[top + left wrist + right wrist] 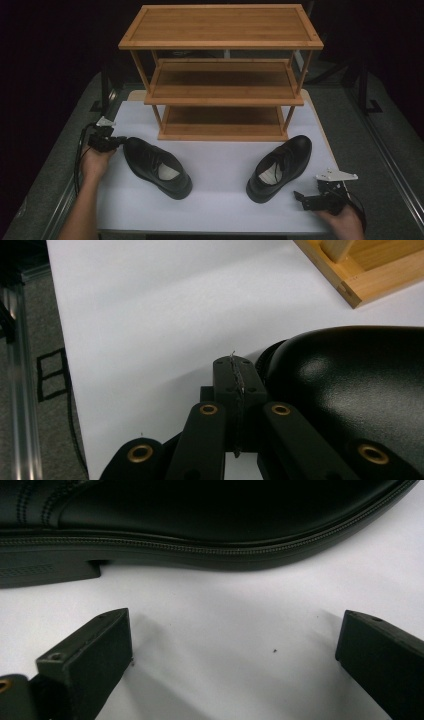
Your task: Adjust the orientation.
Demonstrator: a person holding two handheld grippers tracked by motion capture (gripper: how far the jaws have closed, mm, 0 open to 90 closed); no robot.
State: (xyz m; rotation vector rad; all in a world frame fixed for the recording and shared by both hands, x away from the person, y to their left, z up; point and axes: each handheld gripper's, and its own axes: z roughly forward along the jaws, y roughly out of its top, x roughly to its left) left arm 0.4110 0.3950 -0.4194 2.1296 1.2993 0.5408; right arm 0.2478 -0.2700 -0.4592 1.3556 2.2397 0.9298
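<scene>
Beyond the table [220, 205], darkness; left shoe's [156, 166] toe hidden by left hand-held gripper [118, 141].

Dark room; grey floor [45, 165], perhaps carpet.

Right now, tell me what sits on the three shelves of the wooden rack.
The wooden rack holds nothing on its top shelf, and the visible parts of the middle and bottom shelves are bare. The shelf above hides the back of each lower shelf. Both black shoes, left shoe and right shoe, stand on the table in front.
</scene>
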